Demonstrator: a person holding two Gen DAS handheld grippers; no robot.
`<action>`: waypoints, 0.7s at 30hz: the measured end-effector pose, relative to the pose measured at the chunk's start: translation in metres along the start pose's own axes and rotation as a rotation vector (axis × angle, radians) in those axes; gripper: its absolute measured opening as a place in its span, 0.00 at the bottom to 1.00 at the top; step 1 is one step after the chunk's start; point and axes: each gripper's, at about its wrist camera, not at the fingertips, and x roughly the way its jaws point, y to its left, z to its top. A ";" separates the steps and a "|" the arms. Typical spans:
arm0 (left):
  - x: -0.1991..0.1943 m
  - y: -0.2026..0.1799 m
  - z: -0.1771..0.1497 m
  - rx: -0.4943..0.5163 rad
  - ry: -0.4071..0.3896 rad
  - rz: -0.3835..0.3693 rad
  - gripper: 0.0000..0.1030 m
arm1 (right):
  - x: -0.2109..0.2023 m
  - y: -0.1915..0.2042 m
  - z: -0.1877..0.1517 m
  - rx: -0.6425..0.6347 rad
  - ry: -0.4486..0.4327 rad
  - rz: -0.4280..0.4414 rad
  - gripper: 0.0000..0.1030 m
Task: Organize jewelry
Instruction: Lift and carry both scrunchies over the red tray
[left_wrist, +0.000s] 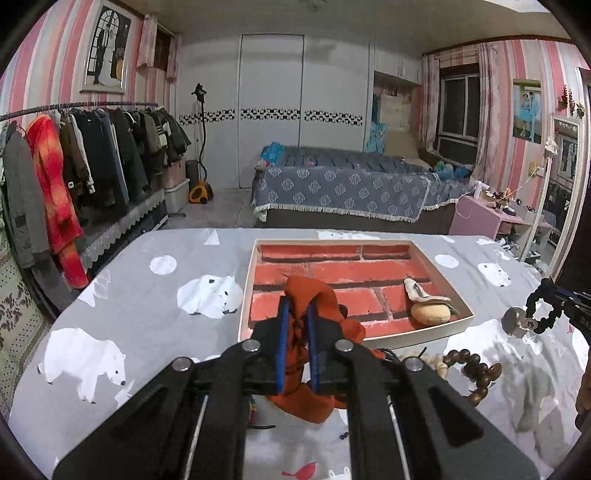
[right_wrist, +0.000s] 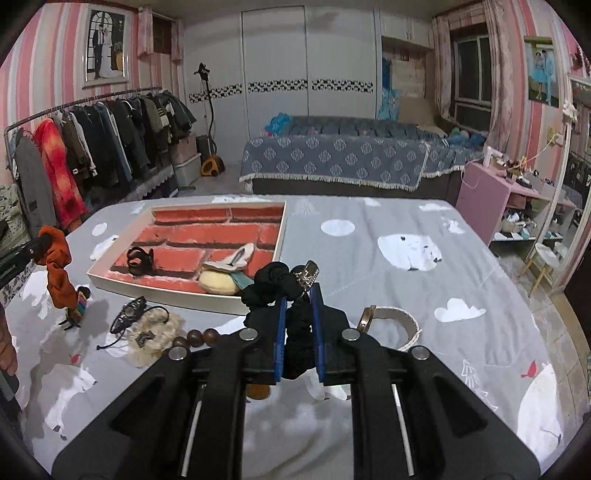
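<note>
Both grippers are loaded rn; the left gripper (left_wrist: 297, 325) has its blue pads squeezed nearly together on an orange scrunchie (left_wrist: 308, 295), fabric bunched up above the fingertips w/ a tail drooping below and behind them; the right gripper (right_wrist: 298, 306) is pinched the same way on a black scrunchie (right_wrist: 271, 282), w/ a small silvery charm (right_wrist: 309, 274) poking up just past its right finger.

Handling-wise these are prob super light, soft & squishy; nothing fragile, no slip worry since cloth grabs the pads; they flop tho, so the loose tail swings around; best hold is a pinch thru a thick fold, which looks like what both have; the charm is the only hard bit, better to keep it off the pads.

Pose: each gripper tilts down-and-forward over the bear-print table cover (right_wrist: 369, 236), w/ the scrunchies lifted clear of it; the brick-lined tray (left_wrist: 246, 295) sits just ahead of the left fingers, and ahead and to the left of the right ones; a cream pouch-like thing (left_wrist: 430, 314) already lies in it, plus a black hair tie (right_wrist: 139, 260); wooden beads (left_wrist: 476, 373) and a fluffy cream scrunchie (right_wrist: 155, 332) lie on the cover, near side of the tray, waiting.
</note>
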 end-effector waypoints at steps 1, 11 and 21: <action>-0.003 0.000 0.000 0.001 -0.004 -0.002 0.09 | -0.002 0.001 0.001 -0.002 -0.004 0.000 0.13; -0.014 -0.005 0.003 0.019 -0.017 -0.003 0.09 | -0.025 0.010 0.009 -0.012 -0.048 0.009 0.13; -0.012 -0.009 0.036 0.039 -0.070 -0.026 0.09 | -0.023 0.034 0.043 -0.056 -0.108 0.037 0.13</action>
